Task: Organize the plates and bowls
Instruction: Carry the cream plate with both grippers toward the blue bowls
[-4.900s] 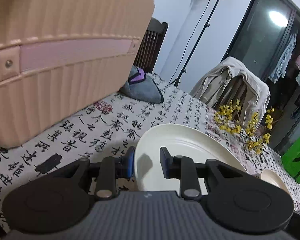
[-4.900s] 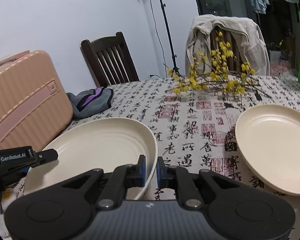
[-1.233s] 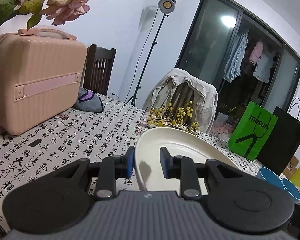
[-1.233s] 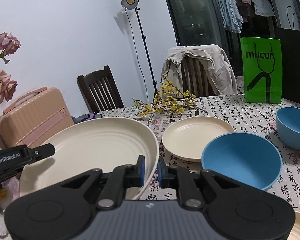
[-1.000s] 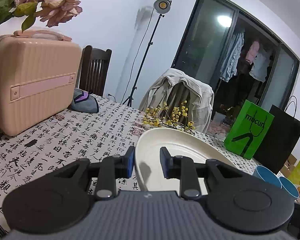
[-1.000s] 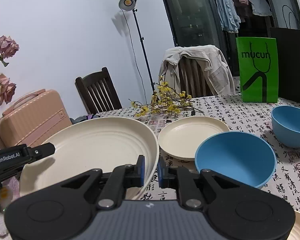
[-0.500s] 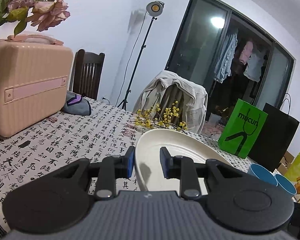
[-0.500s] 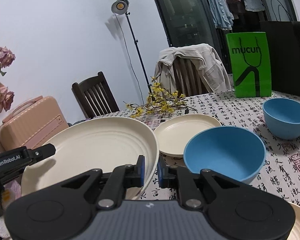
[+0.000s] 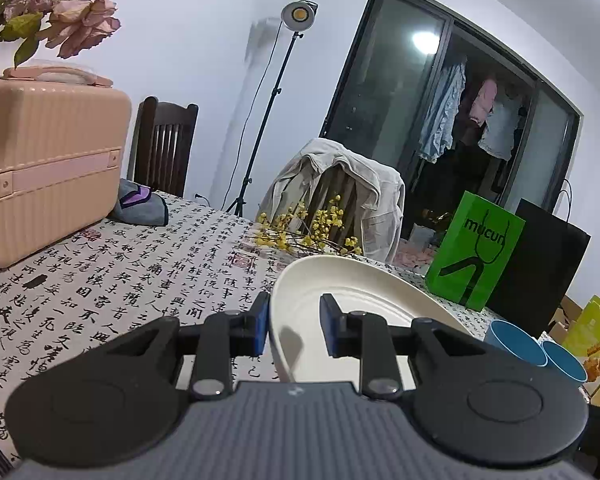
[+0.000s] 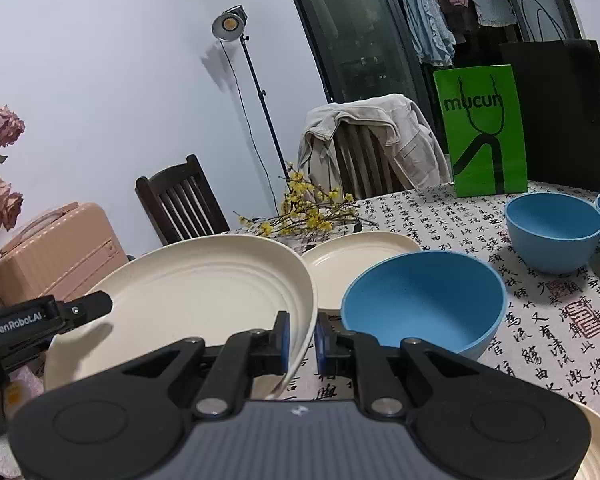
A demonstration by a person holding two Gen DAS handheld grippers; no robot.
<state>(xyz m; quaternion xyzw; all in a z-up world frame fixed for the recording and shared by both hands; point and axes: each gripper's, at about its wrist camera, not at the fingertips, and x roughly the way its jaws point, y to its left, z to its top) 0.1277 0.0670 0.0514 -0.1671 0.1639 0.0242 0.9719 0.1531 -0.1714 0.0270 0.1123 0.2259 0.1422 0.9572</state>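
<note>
Two low wrist views, sharing the cream plate [image 9: 352, 292].

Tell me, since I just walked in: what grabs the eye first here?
A large cream plate held off the table, its rim between the fingers of the left gripper and right gripper. Just right sits a blue bowl, with a bright green bag behind.

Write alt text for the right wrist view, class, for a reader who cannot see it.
The right tongs grip the rim of a large cream plate held above a calligraphy-print tablecloth; the left tongs hold its far edge. Behind it sit a smaller cream plate and blue bowls.
</note>
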